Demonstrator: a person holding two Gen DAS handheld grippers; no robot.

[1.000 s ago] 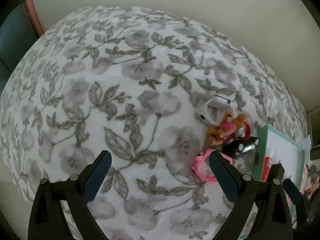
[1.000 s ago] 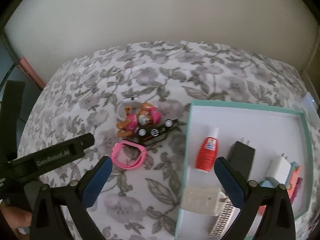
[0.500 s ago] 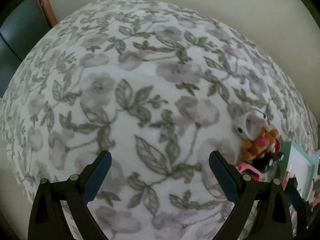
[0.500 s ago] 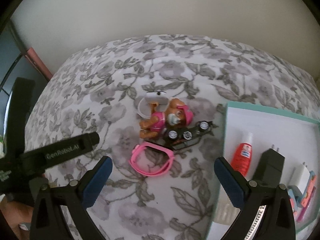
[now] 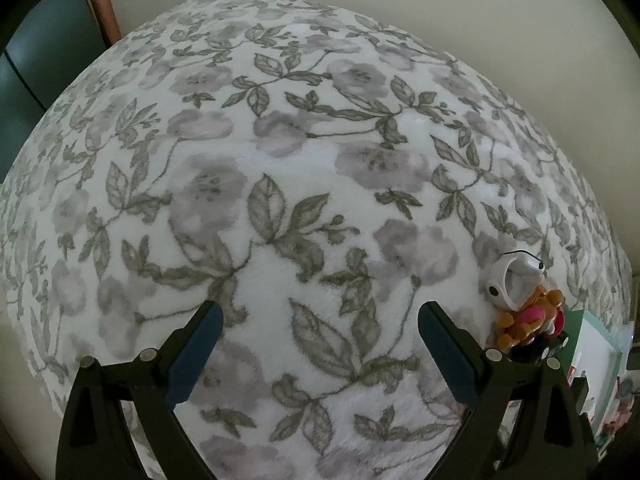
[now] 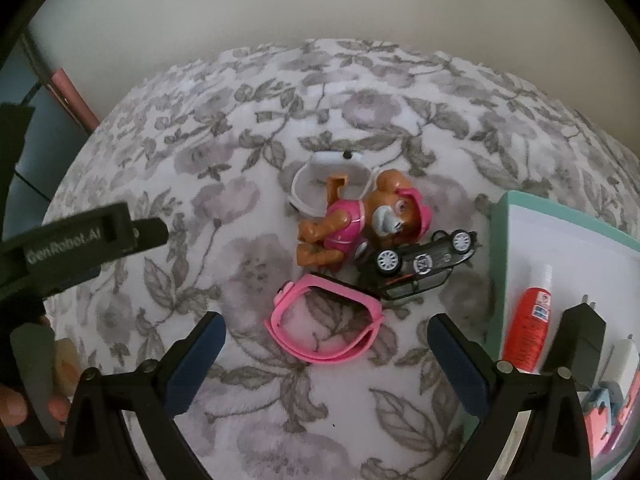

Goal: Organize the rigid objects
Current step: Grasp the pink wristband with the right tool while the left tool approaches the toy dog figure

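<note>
The floral blanket filled most of both views, and at its right edge sat the teal-rimmed tray, already holding a red glue bottle, a black charger and a white plug. Over the last second the right gripper had swung left, away from the tray: the tray had slid from the middle of its view to the right margin, and the loose pile had come to sit ahead of its wide-open, empty jaws. The left gripper, also spread wide and empty, had turned away over bare blanket, so the pile had drifted to the right rim of its view. That suggested the right hand was lining up the next pick while the left stood clear. Four things remained outside the tray, clustered together: the pink band lay nearest, just ahead of the right fingers and roughly centred between them; beyond it the brown toy dog in pink lay on its side against the overturned black toy car; the white band lay farthest, partly under the dog. The pink band looked the likely next target.
</note>
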